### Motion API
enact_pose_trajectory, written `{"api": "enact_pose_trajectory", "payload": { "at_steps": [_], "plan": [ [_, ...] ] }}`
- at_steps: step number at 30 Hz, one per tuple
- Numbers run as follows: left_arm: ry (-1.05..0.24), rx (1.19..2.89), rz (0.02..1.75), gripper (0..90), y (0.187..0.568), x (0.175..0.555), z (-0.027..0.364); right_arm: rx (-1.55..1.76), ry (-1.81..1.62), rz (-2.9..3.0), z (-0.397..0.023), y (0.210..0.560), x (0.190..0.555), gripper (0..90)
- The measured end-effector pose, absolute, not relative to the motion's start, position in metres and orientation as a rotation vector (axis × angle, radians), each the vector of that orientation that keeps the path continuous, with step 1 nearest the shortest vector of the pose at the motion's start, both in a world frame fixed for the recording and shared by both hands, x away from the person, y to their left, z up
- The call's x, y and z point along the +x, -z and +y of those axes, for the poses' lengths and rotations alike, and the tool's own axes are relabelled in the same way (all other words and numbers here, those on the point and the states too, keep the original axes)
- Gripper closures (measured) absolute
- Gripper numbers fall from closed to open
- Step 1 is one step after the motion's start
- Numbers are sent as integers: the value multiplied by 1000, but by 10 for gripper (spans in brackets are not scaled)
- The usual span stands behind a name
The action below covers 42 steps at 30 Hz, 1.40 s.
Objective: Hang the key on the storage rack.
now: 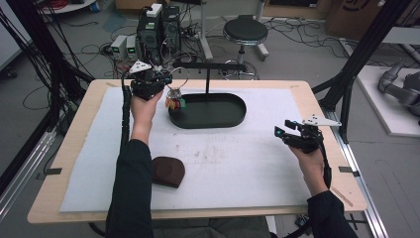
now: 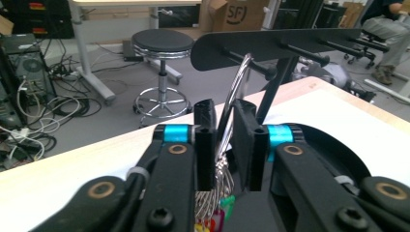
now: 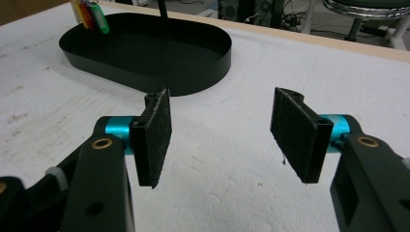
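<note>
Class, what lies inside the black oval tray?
The black oval tray looks bare inside; its near wall hides part of the floor. The key tags hang at its far end.

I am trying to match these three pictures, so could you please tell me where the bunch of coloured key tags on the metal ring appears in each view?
High view: the coloured key tags hang below the left gripper, at the oval black tray's left end.
Left gripper view: bottom centre, beneath the closed jaws.
Right gripper view: top left, at the tray's far rim.
Shared landmark: the tray.

table (image 1: 74, 148) | white mat (image 1: 247, 163) | black tray (image 1: 210, 119) | brown pouch (image 1: 167, 171)
</note>
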<state>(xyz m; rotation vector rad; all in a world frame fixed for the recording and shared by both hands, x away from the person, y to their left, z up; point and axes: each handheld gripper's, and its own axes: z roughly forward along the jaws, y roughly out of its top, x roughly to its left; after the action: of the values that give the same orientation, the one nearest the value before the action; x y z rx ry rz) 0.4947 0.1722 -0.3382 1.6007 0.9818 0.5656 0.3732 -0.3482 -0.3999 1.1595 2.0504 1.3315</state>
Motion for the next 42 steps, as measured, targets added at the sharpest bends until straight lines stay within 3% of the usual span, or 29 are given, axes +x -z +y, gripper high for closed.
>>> {"api": "enact_pose_trajectory", "payload": {
  "at_steps": [13, 21, 42],
  "plan": [
    [-621, 1646, 945, 625, 326, 481, 170, 1158, -1331, 2050, -348, 400, 373, 409],
    [-683, 1736, 878, 450, 321, 452, 160, 1155, -1324, 2053, -348, 400, 373, 410],
    [-616, 1801, 732, 293, 345, 350, 199, 1138, -1295, 2071, -342, 400, 372, 402]
  ]
}}
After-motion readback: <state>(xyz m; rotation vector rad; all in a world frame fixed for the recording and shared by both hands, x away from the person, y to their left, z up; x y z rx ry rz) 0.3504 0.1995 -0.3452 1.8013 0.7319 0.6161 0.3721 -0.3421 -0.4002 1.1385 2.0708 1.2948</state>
